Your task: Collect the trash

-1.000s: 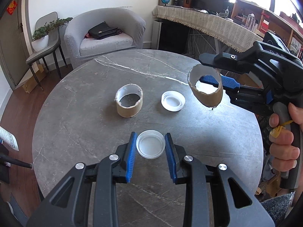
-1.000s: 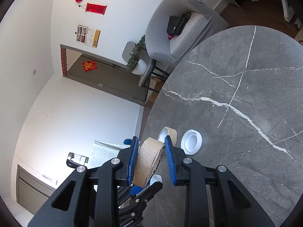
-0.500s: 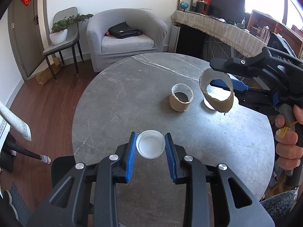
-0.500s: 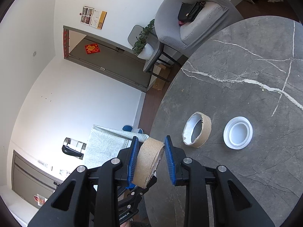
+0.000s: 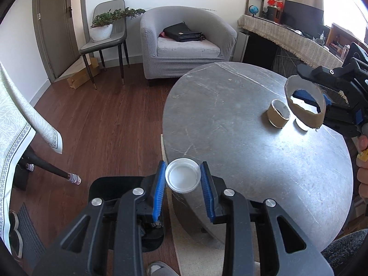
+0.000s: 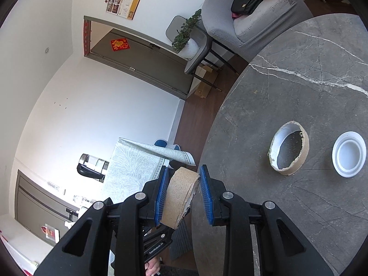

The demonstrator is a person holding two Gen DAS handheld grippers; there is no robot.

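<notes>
Left wrist view first: left tool clamped on a round white plastic bottle cap, open side up, its blue pads pressing the rim from both sides. Cap and tool tips hang right at the near-left edge of the round grey marble-look table, partly out over the dark wooden floor. Floor to the left lies open as far as a grey armchair and a grey side chair with a potted plant; a black bin-like shape sits under the tool, though the fingers hide most of it. On the table's far right stands a short brown cardboard ring, upright, well in from the edge. Just beside it, lifted clear of the surface, the right tool grips a larger torn cardboard ring by its wall, one pad inside the loop.

Right wrist view: the right tool is nearly closed, pinching the torn ring's wall, held at the table's edge with floor below. Further in, the short cardboard ring and a white plastic lid sit near each other without touching, bare table all round them.
</notes>
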